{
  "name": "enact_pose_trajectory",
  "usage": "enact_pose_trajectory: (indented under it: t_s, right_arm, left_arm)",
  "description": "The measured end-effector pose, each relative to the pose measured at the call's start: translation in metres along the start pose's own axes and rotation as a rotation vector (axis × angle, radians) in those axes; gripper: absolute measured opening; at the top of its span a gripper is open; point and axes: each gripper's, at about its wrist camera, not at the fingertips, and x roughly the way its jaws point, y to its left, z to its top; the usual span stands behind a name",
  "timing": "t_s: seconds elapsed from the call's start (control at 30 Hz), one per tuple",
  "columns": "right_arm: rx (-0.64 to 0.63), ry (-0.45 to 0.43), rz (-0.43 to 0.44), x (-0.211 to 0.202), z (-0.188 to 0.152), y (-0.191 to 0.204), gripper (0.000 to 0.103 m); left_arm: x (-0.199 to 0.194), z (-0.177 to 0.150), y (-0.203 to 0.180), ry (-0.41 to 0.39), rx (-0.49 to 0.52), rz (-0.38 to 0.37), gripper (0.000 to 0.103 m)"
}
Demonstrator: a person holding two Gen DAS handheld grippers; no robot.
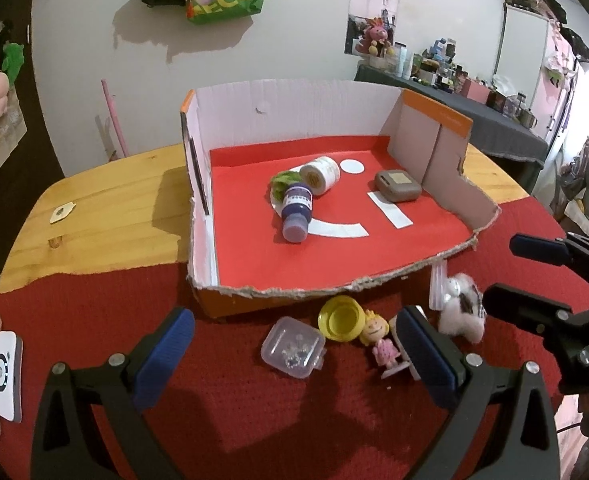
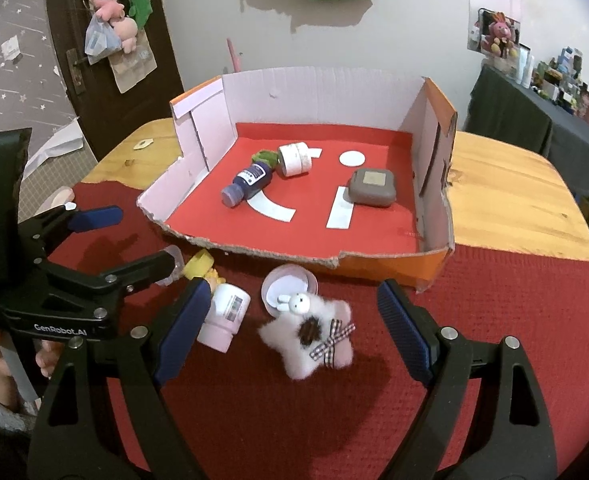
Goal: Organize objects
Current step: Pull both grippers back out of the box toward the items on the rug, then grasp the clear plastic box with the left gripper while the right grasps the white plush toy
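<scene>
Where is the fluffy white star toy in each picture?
Left wrist view: the fluffy white star toy sits at the right, partly behind the right gripper.
Right wrist view: the star toy lies low in the middle, between the open fingers.
Shared landmark: the cardboard box, just behind it in both.

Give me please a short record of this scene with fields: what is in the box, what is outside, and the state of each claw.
In box: dark blue bottle, white jar, grey case, all lying on the red floor
Outside, on red cloth: fluffy star toy, clear plastic case, yellow lid, doll figure
Left claw: open, empty
Right claw: open, around star toy
</scene>
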Motion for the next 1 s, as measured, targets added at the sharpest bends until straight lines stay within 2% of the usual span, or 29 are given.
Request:
enact_pose_trajectory:
  t_s: [0.17,0.43,0.5,0.57,0.63,1.0]
  right_arm:
    - [0.0,0.011,-0.013,0.004,-0.009,-0.001,0.085]
    - [-0.007,0.032,-0.039,0.01,-0.02,-0.004,0.083]
    - [-0.007,0.041,-0.041,0.013,-0.022,-0.005,0.078]
    - [-0.005,0.058,-0.039,0.018,-0.024,-0.007,0.066]
    - [-0.006,0.072,-0.034,0.022,-0.027,-0.008,0.063]
    - [-0.022,0.106,-0.036,0.037,-0.035,-0.005,0.062]
  left_arm:
    - [0.0,-0.006,0.001,0.003,0.003,-0.003,0.102]
    - [0.005,-0.015,0.001,0.013,0.014,-0.002,0.094]
    - [0.007,-0.017,0.002,0.021,0.009,-0.007,0.092]
    - [0.009,-0.018,0.003,0.028,0.005,-0.01,0.091]
    - [0.012,-0.02,0.004,0.035,0.005,-0.009,0.09]
    - [0.023,-0.026,0.013,0.064,-0.007,-0.012,0.086]
